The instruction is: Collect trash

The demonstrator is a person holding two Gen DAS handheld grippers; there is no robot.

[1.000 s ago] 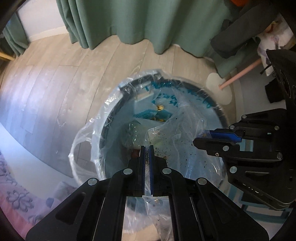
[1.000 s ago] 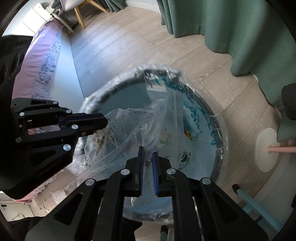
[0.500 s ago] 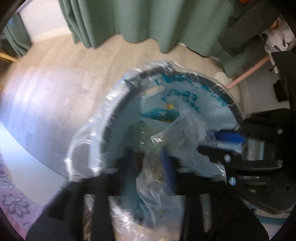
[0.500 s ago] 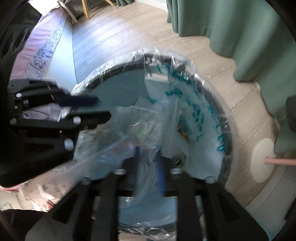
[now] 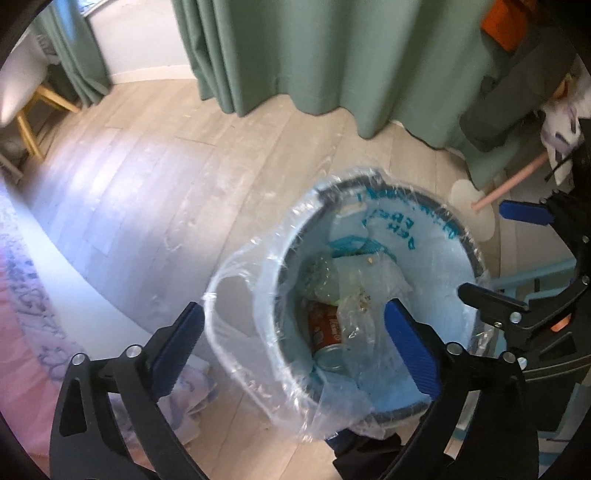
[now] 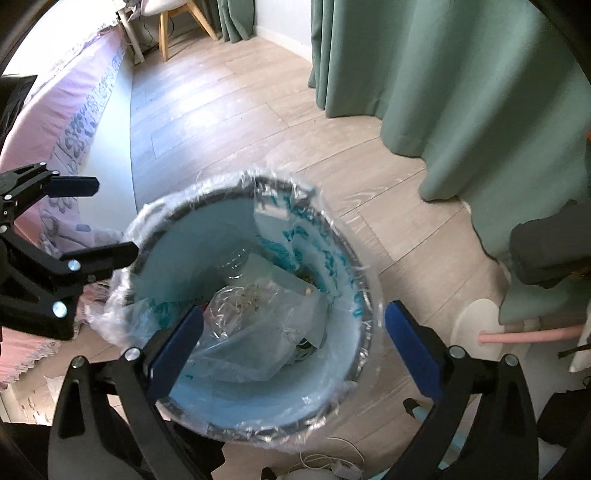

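A round trash bin (image 5: 439, 406) with a blue liner stands on the wood floor; it also shows in the right wrist view (image 6: 364, 325). Inside lie a crumpled clear plastic bag (image 5: 360, 295) with crumbs, a red can (image 5: 327, 332) and a clear bottle (image 5: 321, 273). The bag also shows in the right wrist view (image 6: 258, 325). My left gripper (image 5: 291, 332) is open and empty above the bin's near rim. My right gripper (image 6: 291, 339) is open and empty above the bin. Each gripper shows at the edge of the other's view.
Green curtains (image 5: 295, 55) hang behind the bin. A bed with a pink floral cover (image 6: 55, 122) stands on the left. A pink pole on a white base (image 6: 480, 328) stands to the right. A wooden chair (image 6: 177, 18) is at the back.
Both grippers were shut on the clear plastic bag over the bin. They have opened, the bag has dropped into the bin, and both grippers have lifted back.
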